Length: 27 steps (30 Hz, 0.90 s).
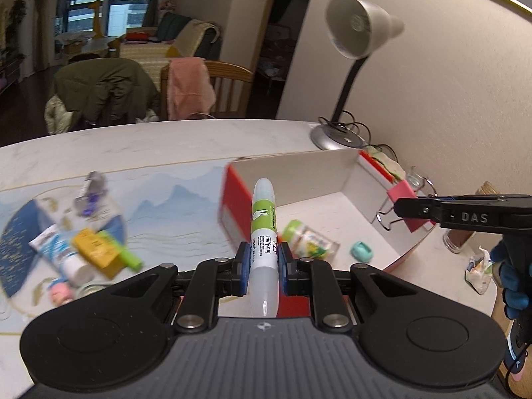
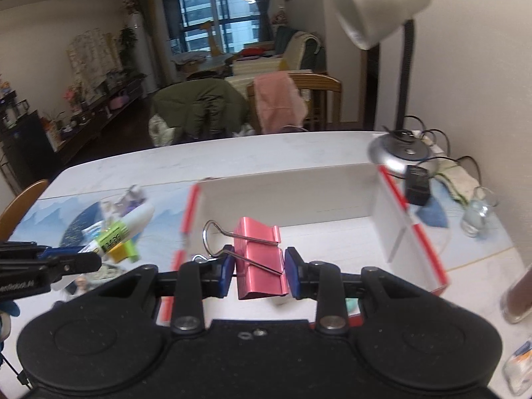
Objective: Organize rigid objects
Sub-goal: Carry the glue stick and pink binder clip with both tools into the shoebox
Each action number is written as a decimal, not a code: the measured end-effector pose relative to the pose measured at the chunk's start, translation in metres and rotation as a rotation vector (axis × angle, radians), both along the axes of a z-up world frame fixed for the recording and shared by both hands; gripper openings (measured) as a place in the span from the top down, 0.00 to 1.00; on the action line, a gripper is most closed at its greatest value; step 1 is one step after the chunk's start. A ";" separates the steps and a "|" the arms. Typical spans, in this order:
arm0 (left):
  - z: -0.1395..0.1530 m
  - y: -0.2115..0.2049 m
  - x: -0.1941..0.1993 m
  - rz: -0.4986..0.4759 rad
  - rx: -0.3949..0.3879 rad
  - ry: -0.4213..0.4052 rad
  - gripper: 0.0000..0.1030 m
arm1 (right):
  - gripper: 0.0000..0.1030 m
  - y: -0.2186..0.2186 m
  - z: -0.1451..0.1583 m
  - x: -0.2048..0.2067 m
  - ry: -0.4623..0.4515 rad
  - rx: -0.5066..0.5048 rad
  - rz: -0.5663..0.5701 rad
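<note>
While clamped: one glue pen [image 1: 263,232], one binder clip [image 2: 260,259].

Both wrist cameras sit close behind their jaws and look forward and downward over the tabletop [image 1: 186,146], and both views share the red-edged white box [image 1: 319,179] and the desk lamp [image 2: 375,10].

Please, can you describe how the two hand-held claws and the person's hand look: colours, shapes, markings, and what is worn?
Both claws, left claw and right claw, are matte black with blue pads, two round discs at the base, silver pivot bolts and a ribbed grey top. The right one shows white letters "DAS" on its side. The hand on its grip wears a blue glove.
</note>
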<state>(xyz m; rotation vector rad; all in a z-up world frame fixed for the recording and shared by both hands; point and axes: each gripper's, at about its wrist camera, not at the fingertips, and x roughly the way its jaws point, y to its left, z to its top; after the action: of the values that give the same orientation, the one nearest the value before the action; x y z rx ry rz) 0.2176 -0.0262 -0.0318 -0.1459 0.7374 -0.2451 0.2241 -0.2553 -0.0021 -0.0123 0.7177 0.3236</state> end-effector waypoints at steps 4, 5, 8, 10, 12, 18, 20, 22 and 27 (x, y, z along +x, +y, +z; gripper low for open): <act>-0.003 -0.032 0.021 -0.030 0.016 0.009 0.84 | 0.69 -0.024 -0.008 0.018 0.012 -0.007 -0.020; -0.004 -0.040 0.027 -0.037 0.023 0.010 0.84 | 0.69 -0.030 -0.010 0.022 0.014 -0.011 -0.025; -0.008 -0.061 0.044 -0.056 0.041 0.021 0.84 | 0.69 -0.044 -0.017 0.036 0.033 -0.008 -0.035; -0.013 -0.072 0.058 -0.075 0.056 0.028 0.84 | 0.69 -0.051 -0.022 0.045 0.044 -0.017 -0.042; -0.017 -0.081 0.073 -0.087 0.072 0.043 0.84 | 0.69 -0.055 -0.028 0.053 0.058 -0.021 -0.042; -0.026 -0.101 0.117 -0.111 0.093 0.084 0.84 | 0.69 -0.059 -0.044 0.071 0.097 -0.055 -0.007; -0.030 -0.108 0.130 -0.128 0.100 0.103 0.84 | 0.69 -0.058 -0.049 0.078 0.112 -0.071 0.002; -0.036 -0.117 0.143 -0.144 0.113 0.127 0.84 | 0.69 -0.056 -0.057 0.084 0.143 -0.080 0.023; -0.052 -0.134 0.165 -0.168 0.170 0.149 0.84 | 0.69 -0.049 -0.074 0.097 0.207 -0.111 0.051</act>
<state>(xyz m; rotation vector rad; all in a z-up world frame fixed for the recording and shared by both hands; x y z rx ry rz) 0.3823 -0.1603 -0.0839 0.0599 0.9163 -0.3325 0.3210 -0.3043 -0.0761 -0.1035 0.9411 0.3366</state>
